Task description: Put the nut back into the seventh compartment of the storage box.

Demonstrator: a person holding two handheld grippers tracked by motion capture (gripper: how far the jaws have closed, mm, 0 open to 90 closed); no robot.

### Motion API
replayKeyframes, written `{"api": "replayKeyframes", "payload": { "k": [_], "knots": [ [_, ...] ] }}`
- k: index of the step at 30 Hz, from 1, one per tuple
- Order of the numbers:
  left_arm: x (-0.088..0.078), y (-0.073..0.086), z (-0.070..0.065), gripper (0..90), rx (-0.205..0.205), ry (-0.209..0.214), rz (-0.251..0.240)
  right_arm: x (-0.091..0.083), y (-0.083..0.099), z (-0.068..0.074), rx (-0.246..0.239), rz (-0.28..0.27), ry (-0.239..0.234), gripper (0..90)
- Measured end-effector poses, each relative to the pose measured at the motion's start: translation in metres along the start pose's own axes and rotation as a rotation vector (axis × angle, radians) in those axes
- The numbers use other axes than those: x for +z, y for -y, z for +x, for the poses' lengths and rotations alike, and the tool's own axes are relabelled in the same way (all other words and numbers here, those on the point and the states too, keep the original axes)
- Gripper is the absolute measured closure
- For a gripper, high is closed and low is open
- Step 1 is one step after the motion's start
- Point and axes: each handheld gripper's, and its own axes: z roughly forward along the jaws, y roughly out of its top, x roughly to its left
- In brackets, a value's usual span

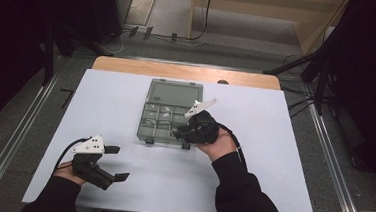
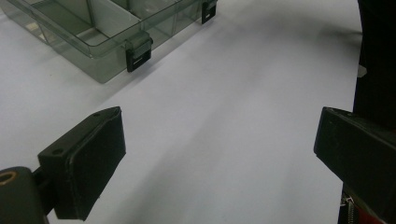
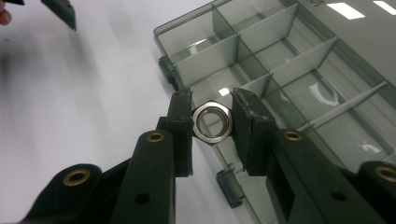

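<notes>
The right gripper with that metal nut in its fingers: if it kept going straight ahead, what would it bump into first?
Probably the clear compartment box: the right gripper, shut on the nut, points at its open compartments near the front wall. Depth is hard to judge.

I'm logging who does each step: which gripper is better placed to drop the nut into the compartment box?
The right gripper: it is clamped on the nut at the organizer box. The left gripper sits open on the table, away from the box.

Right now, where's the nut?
In the right gripper view the nut is clamped between the right gripper pads, over the near edge of the open compartment box, by its front row.
</notes>
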Motion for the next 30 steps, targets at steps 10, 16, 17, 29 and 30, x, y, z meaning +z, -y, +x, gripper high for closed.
{"api": "replayKeyframes", "payload": {
  "k": [10,16,17,29,30],
  "knots": [
    [-0.002,0.0,0.001,2.2,-0.004,-0.004,0.001,0.02,-0.005,-0.01,0.019,0.031,0.014,71.5],
    [-0.002,0.0,0.001,2.2,-0.006,-0.004,-0.003,0.027,-0.004,-0.011,0.038,0.05,0.01,71.2],
    [-0.002,0.0,0.001,2.3,-0.004,-0.004,-0.003,0.028,-0.004,-0.011,0.039,0.055,0.009,70.7],
    [-0.001,0.0,0.001,2.2,-0.003,-0.001,-0.003,0.021,-0.002,-0.011,0.031,0.011,-0.025,32.5],
    [-0.001,0.001,0.001,2.2,-0.005,0.0,-0.002,0.02,-0.001,-0.01,0.028,0.008,-0.032,32.2]
  ]
}}
